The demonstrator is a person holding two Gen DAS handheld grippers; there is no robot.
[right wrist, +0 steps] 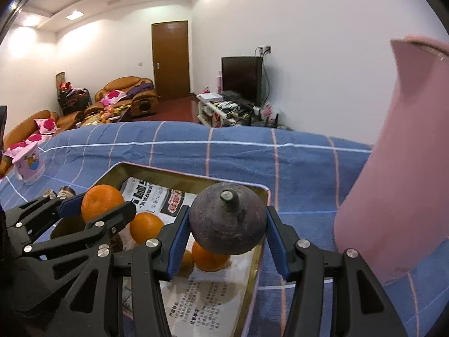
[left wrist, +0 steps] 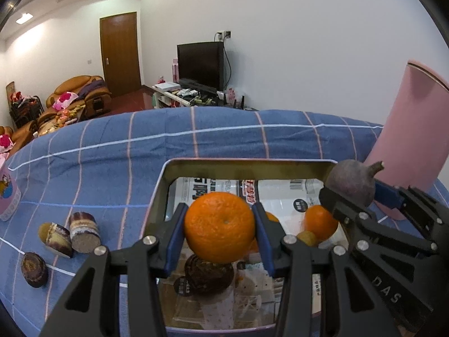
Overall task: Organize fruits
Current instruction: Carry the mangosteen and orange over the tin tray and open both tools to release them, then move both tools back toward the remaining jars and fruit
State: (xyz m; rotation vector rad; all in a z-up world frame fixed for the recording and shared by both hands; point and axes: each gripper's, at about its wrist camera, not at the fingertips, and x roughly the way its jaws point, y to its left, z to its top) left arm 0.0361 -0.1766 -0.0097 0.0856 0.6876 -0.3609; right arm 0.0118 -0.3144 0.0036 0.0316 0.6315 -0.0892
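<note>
While poised above the tin tray (left wrist: 247, 165) on the blue checked cloth (left wrist: 224, 137), both clenched: left claw (left wrist: 219, 207) on an orange (left wrist: 219, 226), right claw (right wrist: 227, 210) on a dark purple fruit (right wrist: 227, 221), pads pressed to the flanks of each. Drop spot straight below in both cases, so likely only a short lowering needed, no reach. Left claw over the near-left part of the tray; right claw over its right side, close to the right rim, and probably the one with less margin. Stem of the dark fruit up and slightly away from the lens, so a roll on release seems possible. Seen only from the left wrist: a dark round thing (left wrist: 207, 275) directly under the held orange (kind unclear, perhaps another fruit), hence a landing spot already taken; also brown rolls (left wrist: 84, 231) out on the cloth, left of the tray. Seen only from the right wrist: loose oranges (right wrist: 209, 257) beneath the dark fruit, plus the narrow strip between it and the rim. Pink container (right wrist: 393, 168) just beside the tray on the right, worth avoiding on withdrawal.
</note>
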